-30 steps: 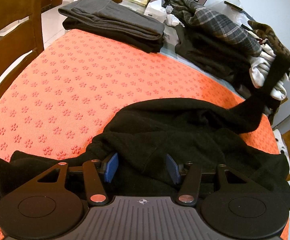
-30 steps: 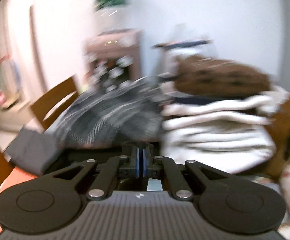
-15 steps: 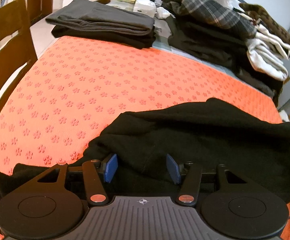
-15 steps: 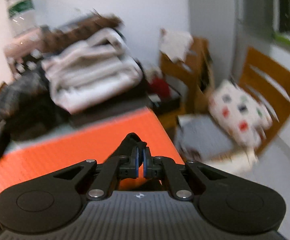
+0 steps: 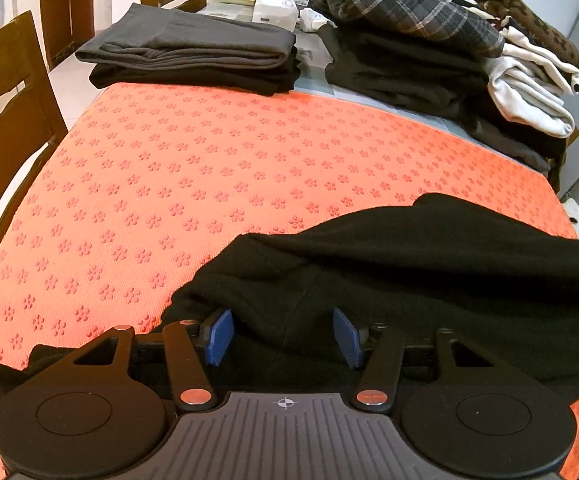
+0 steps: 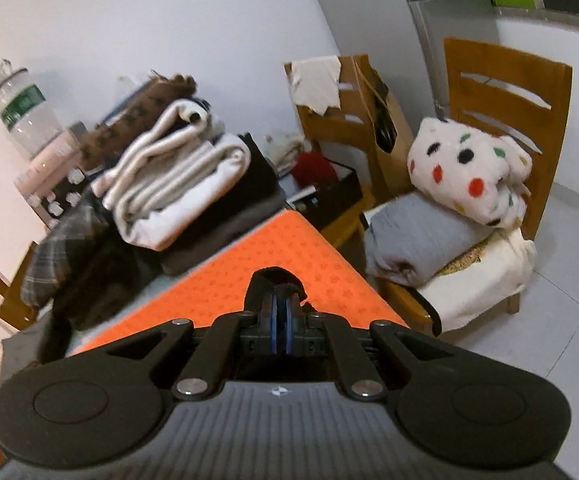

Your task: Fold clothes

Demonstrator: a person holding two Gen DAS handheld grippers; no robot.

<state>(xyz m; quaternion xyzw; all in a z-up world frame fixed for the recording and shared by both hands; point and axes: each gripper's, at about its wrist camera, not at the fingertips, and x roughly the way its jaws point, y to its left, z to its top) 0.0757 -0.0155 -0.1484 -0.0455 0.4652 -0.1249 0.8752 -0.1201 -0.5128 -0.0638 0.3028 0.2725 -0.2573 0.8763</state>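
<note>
A black garment (image 5: 409, 272) lies crumpled on the near half of the orange flower-patterned mat (image 5: 217, 176). My left gripper (image 5: 283, 336) hovers open over its near edge, blue pads apart with black cloth lying between and under them. In the right wrist view my right gripper (image 6: 279, 312) is shut on a black fold of the garment (image 6: 275, 280), held above the mat's far right corner (image 6: 249, 256). The rest of the garment is hidden below that gripper's body.
Folded grey and black clothes (image 5: 193, 54) sit at the back left of the table. A heap of plaid, black, white and brown clothes (image 5: 449, 52) fills the back right. Wooden chairs stand left (image 5: 5, 92) and right (image 6: 501, 128), the right one loaded with bedding (image 6: 465, 176).
The right gripper swung its end of the garment from high over the clothes heap down and right to the mat's corner. The stretched sleeve now lies flat. The left gripper stayed open.
</note>
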